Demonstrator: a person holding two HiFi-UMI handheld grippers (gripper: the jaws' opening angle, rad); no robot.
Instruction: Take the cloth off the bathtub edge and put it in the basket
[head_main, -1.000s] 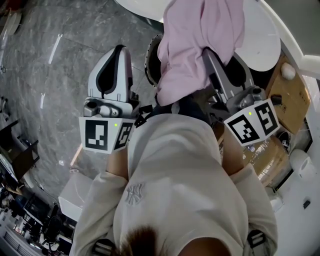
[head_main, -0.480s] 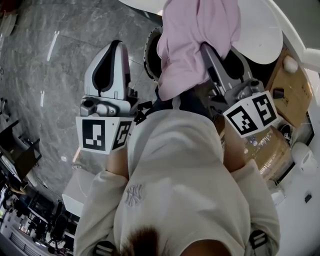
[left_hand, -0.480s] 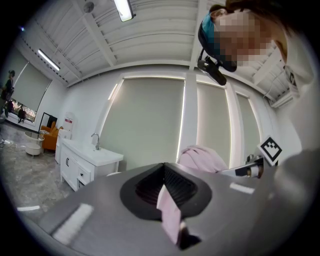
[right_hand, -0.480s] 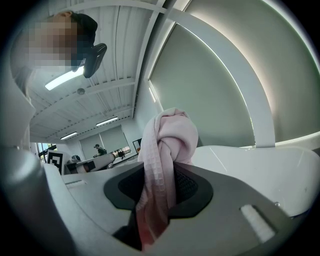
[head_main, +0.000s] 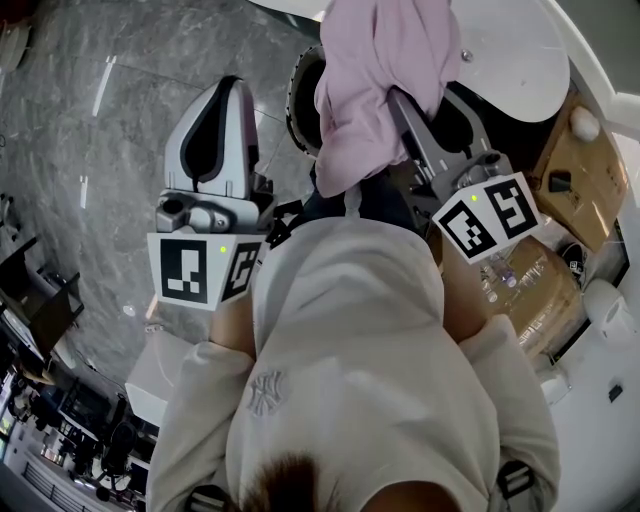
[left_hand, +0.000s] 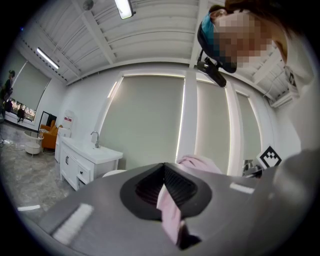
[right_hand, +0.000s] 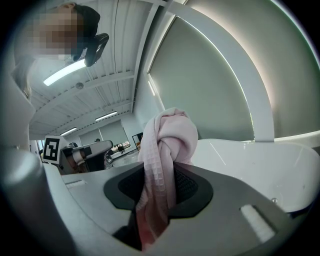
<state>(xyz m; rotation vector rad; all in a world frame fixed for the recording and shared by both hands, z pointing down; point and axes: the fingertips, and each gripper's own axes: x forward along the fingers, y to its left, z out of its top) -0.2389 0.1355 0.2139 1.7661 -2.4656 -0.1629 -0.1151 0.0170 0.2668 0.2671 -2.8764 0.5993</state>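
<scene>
The right tool holds the pink cloth tight between its jaws. The cloth is bunched up in the air, off the white tub. From the head view it hangs over the round dark basket and hides part of it. The left tool is beside it, apart from the cloth. Its jaws are together, with a thin pink strip pinched between them.

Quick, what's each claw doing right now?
Left claw: closed on a pink strip.
Right claw: closed on the pink cloth.
</scene>
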